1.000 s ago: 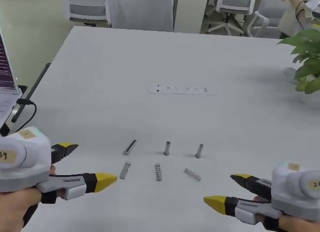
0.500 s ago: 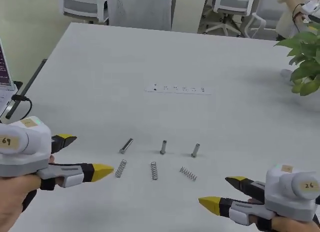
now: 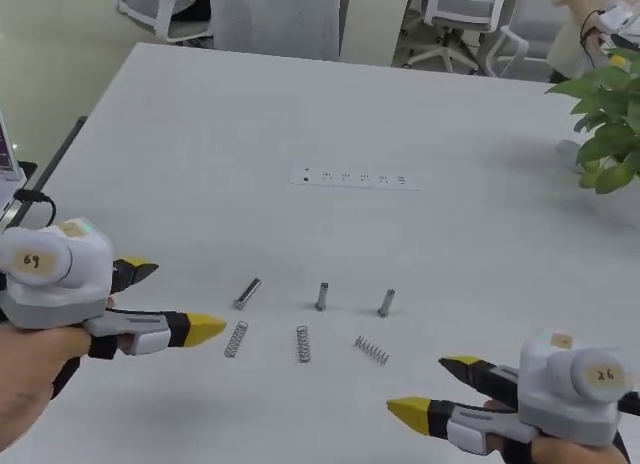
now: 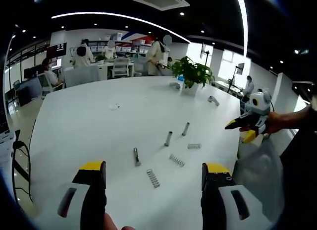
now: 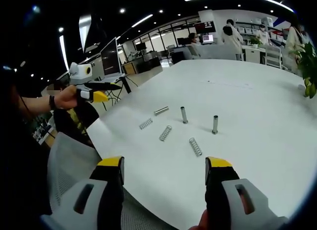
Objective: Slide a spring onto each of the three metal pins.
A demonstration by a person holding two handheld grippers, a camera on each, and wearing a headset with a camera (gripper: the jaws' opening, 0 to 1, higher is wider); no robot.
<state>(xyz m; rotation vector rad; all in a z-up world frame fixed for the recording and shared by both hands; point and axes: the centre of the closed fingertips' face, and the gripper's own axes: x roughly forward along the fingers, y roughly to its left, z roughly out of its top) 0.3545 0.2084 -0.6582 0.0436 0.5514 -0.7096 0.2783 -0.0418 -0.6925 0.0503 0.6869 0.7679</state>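
Observation:
Three metal pins lie in a row on the white table: the left pin (image 3: 247,293) on its side, the middle pin (image 3: 322,296) and right pin (image 3: 386,303) upright. In front of each is a loose spring: left (image 3: 236,338), middle (image 3: 302,343), right (image 3: 371,350). My left gripper (image 3: 175,299) hovers open just left of the left spring, holding nothing. My right gripper (image 3: 432,386) is open and empty, near the table's front edge, right of the right spring. The left gripper view has the pins (image 4: 168,138) and springs (image 4: 176,160) ahead of its jaws; the right gripper view has them too (image 5: 184,114).
A white power strip (image 3: 355,178) lies mid-table beyond the pins. A potted plant (image 3: 605,134) stands at the far right. A black cable (image 3: 30,199) runs along the table's left edge. Office chairs (image 3: 275,19) stand behind the far edge.
My left gripper has edged forward, level with the left spring. The right gripper has hardly moved. Pins and springs lie as before; the head camera shifted.

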